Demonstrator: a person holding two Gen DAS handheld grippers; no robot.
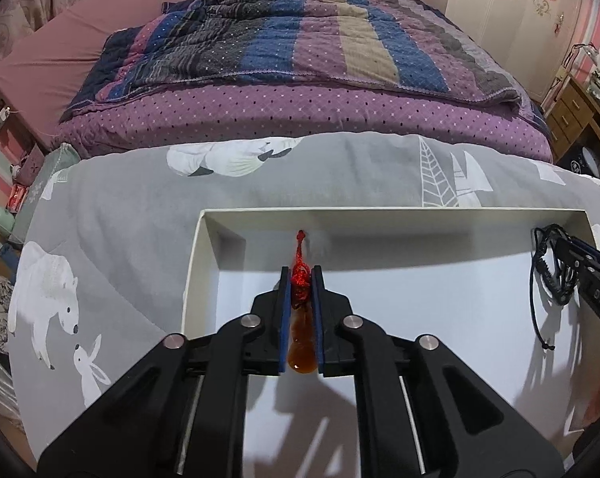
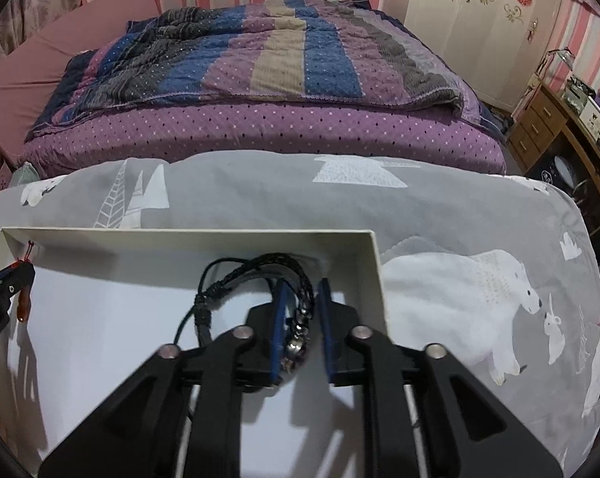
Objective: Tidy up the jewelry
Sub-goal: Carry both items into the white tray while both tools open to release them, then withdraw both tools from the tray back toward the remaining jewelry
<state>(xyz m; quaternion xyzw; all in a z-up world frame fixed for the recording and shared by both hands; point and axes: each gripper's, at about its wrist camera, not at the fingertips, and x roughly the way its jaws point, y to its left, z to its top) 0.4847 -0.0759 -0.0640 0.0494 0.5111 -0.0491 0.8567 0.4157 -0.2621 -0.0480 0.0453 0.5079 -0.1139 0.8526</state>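
Two grippers are over one big bed. At twelve o'clock lies a striped quilt (image 1: 300, 51) in purple, blue, tan and grey. Nearer is a grey fleece blanket (image 1: 140, 239) printed with white polar bears, rabbits and trees.

On that blanket sits a shallow white cardboard box (image 1: 379, 215), open-topped, and both tools are inside it.

At the box's three o'clock end is the right gripper (image 2: 301, 290). Its blue-padded fingers stand apart. A black braided leather bracelet (image 2: 260, 263) with cord ties and metal beads sits loose between them. It leans on the pad at nine o'clock, with a clear gap to the other.

Toward the nine o'clock end, the left gripper (image 1: 301, 275) has its fingers pinched together on an amber-orange glossy pendant (image 1: 300, 350). The pendant's red knotted cord (image 1: 300, 279) pokes out toward twelve o'clock, against the far wall of the box.

As for writing, white letters run along the right gripper's black body in the left wrist view. The frame edge cuts them off, so I cannot read them whole. A cream wardrobe (image 2: 479, 20) at one o'clock carries a round red emblem, too small to read.
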